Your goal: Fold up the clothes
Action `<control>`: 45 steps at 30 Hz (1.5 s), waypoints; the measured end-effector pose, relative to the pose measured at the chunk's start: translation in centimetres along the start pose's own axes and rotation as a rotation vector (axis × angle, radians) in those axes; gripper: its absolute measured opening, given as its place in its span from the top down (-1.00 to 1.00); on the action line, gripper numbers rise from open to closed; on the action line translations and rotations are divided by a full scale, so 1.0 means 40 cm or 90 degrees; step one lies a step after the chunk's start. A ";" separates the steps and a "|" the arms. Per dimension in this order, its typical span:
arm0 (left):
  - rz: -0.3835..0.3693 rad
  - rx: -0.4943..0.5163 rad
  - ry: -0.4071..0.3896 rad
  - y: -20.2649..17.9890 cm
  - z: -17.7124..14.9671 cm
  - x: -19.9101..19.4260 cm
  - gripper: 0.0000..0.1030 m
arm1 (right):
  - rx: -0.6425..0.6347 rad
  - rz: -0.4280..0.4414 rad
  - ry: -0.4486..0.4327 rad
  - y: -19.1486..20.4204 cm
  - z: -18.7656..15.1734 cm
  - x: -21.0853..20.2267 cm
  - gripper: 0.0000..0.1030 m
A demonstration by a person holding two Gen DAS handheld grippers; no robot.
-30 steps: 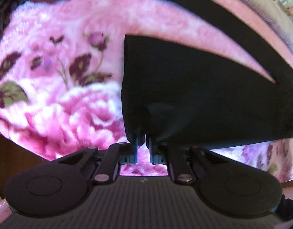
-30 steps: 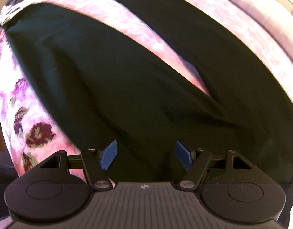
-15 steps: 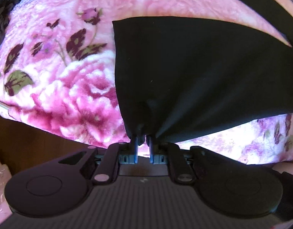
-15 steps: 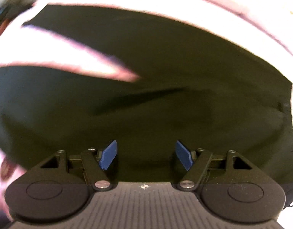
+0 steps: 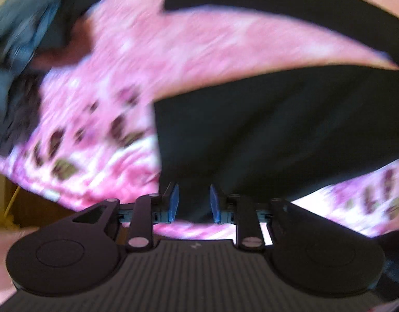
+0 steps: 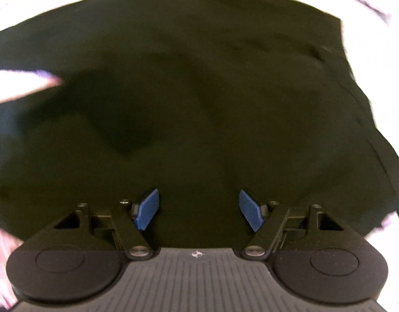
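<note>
Black trousers [image 5: 264, 130] lie spread on a pink floral blanket [image 5: 173, 46]. In the left wrist view one leg end lies right in front of my left gripper [image 5: 193, 202], whose blue pads [image 5: 175, 200] stand apart with the cloth's edge between them, not pinched. The view is motion-blurred. In the right wrist view the black cloth [image 6: 199, 91] fills almost the whole frame under my right gripper [image 6: 198, 208], which is wide open and empty just above it.
A pile of dark grey and blue clothes [image 5: 20, 33] lies at the far left on the blanket. The bed's near edge and a brown floor [image 5: 25, 208] show at lower left. Pale blanket [image 6: 14, 85] rims the cloth in the right view.
My left gripper has opened and let go of the trouser leg end, and its view has swung. My right gripper stayed open and moved right along the trousers.
</note>
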State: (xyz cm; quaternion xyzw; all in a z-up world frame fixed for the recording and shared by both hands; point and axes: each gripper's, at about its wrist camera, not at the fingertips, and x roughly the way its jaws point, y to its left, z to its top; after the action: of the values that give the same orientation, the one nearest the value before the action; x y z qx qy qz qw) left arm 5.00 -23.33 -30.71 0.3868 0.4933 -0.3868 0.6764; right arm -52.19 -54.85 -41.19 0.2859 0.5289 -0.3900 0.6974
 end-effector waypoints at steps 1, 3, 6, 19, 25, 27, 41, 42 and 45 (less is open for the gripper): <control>-0.016 0.014 -0.014 -0.043 0.011 -0.003 0.58 | 0.004 -0.010 0.008 -0.026 -0.022 -0.007 -0.42; -0.050 0.051 -0.043 -0.158 0.035 -0.007 0.57 | 0.041 -0.021 0.012 -0.092 -0.053 -0.023 -0.43; -0.112 0.100 -0.071 -0.342 0.064 0.005 0.45 | 0.071 -0.048 -0.028 -0.176 -0.086 -0.068 -0.35; -0.141 0.327 -0.091 -1.023 -0.081 0.027 0.27 | -0.159 0.029 -0.062 -0.323 -0.122 -0.023 -0.28; -0.088 0.300 -0.078 -1.087 -0.175 -0.044 0.12 | -0.289 0.055 -0.086 -0.258 -0.172 -0.095 -0.29; -0.070 0.265 -0.075 -1.080 -0.201 -0.085 0.06 | -0.300 0.083 -0.086 -0.212 -0.185 -0.129 -0.34; -0.008 -0.036 -0.163 -0.839 -0.336 -0.393 -0.97 | -0.132 0.102 -0.112 -0.089 -0.104 -0.430 -0.73; -0.006 -0.043 -0.173 -0.827 -0.343 -0.412 -0.97 | -0.124 0.103 -0.117 -0.077 -0.112 -0.462 -0.73; -0.002 -0.063 -0.201 -0.799 -0.361 -0.463 -0.97 | -0.117 0.100 -0.143 -0.041 -0.130 -0.546 -0.73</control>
State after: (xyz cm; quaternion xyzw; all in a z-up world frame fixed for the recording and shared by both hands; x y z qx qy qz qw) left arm -33.20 -20.50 -20.44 0.2865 0.3997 -0.4191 0.7632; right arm -59.22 -46.20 -21.63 0.2158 0.4574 -0.3136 0.8037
